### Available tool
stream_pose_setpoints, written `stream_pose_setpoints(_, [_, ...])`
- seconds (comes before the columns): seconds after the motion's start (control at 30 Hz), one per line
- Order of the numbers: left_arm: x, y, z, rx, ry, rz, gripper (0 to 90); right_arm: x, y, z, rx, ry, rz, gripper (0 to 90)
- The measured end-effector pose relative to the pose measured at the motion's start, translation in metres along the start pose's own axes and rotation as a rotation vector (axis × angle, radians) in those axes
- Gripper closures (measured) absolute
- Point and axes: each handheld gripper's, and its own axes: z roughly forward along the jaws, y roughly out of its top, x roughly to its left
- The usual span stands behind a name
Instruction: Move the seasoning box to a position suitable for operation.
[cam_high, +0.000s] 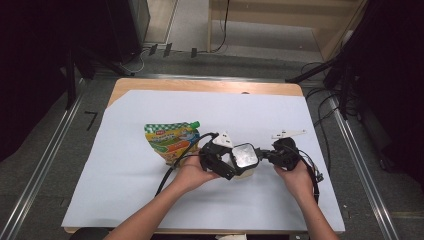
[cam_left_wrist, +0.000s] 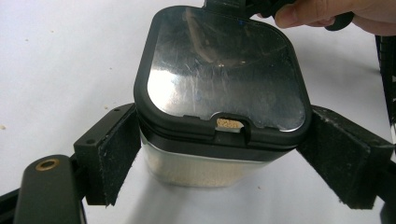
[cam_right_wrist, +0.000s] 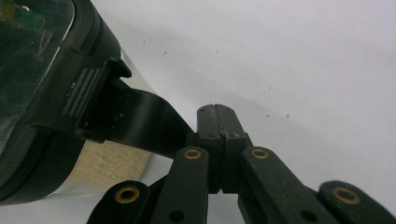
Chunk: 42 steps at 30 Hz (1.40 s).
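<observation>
1. My left gripper (cam_left_wrist: 219, 163) stands wide open, a pad on each side of the container (cam_left_wrist: 219, 102). The pads (cam_left_wrist: 114, 154) flank its walls and I see a sliver of gap on both sides, so nothing is gripped.
2. My right gripper (cam_right_wrist: 218, 140) has its jaws pressed flat together, holding nothing. It sits just beside the black handle tab (cam_right_wrist: 135, 121) under the lid's edge.
3. To do this well, I judge I should close my left pads squarely on the clear walls below the lid (cam_left_wrist: 224, 70), low enough to leave the lid free, and keep the body steady while my right tip works at the tab.
4. The container (cam_high: 245, 157) stands upright on the white sheet (cam_high: 125, 185), near the table's front, between my hands. Its long axis is vertical, lid up; the small pour notch (cam_left_wrist: 229, 123) faces my left gripper.
5. A green pouch (cam_high: 172, 137) lies flat just behind my left gripper (cam_high: 217, 157).
</observation>
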Motion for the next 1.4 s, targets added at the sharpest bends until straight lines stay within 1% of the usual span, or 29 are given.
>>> stream_pose_setpoints(0.13, [-0.001, 0.001, -0.001, -0.002, 0.009, 0.005, 15.2, 0.001, 0.0, 0.0, 0.001, 0.001, -0.016, 90.0])
stream_pose_setpoints(0.2, [-0.002, 0.001, -0.001, -0.004, 0.01, 0.009, 15.3, 0.003, -0.001, 0.0, 0.003, 0.004, -0.011, 90.0])
stream_pose_setpoints(0.3, [-0.002, 0.001, -0.003, -0.001, 0.012, 0.023, 15.3, 0.004, -0.001, 0.0, 0.004, 0.004, -0.018, 90.0])
stream_pose_setpoints(0.57, [-0.003, 0.001, -0.004, -0.009, 0.008, 0.022, 15.3, 0.005, -0.001, -0.001, 0.0, 0.014, -0.009, 90.0])
stream_pose_setpoints(0.63, [-0.004, 0.002, -0.005, -0.007, 0.012, 0.031, 15.3, 0.005, -0.001, -0.001, 0.0, 0.015, -0.005, 90.0])
stream_pose_setpoints(0.77, [-0.004, 0.002, -0.005, -0.014, 0.009, 0.028, 15.2, 0.006, -0.001, -0.001, -0.002, 0.015, -0.019, 90.0])
stream_pose_setpoints(0.93, [-0.005, 0.004, -0.007, -0.031, 0.0, 0.024, 15.0, 0.007, -0.001, -0.001, 0.0, 0.019, -0.012, 90.0])
stream_pose_setpoints(0.97, [-0.005, 0.004, -0.008, -0.041, -0.004, 0.026, 14.9, 0.007, -0.001, -0.001, 0.0, 0.019, -0.012, 90.0])
stream_pose_setpoints(1.0, [-0.005, 0.005, -0.008, -0.043, -0.01, 0.02, 15.1, 0.007, -0.001, -0.001, 0.0, 0.019, -0.011, 90.0])
stream_pose_setpoints(1.07, [-0.005, 0.006, -0.008, -0.041, -0.012, 0.016, 14.9, 0.008, -0.001, -0.001, -0.002, 0.026, -0.01, 90.0])
stream_pose_setpoints(1.13, [-0.006, 0.006, -0.009, -0.037, -0.01, 0.019, 15.0, 0.009, -0.001, -0.001, 0.0, 0.021, -0.01, 90.0])
stream_pose_setpoints(1.23, [-0.006, 0.007, -0.009, -0.03, -0.007, 0.027, 15.0, 0.009, -0.001, -0.002, -0.005, 0.026, -0.007, 90.0])
stream_pose_setpoints(1.33, [-0.007, 0.008, -0.01, -0.048, -0.009, 0.025, 15.1, 0.009, -0.001, -0.004, -0.01, 0.033, -0.003, 90.0])
stream_pose_setpoints(1.4, [-0.007, 0.009, -0.011, -0.046, -0.009, 0.027, 15.1, 0.009, -0.002, -0.004, -0.012, 0.038, -0.001, 90.0])
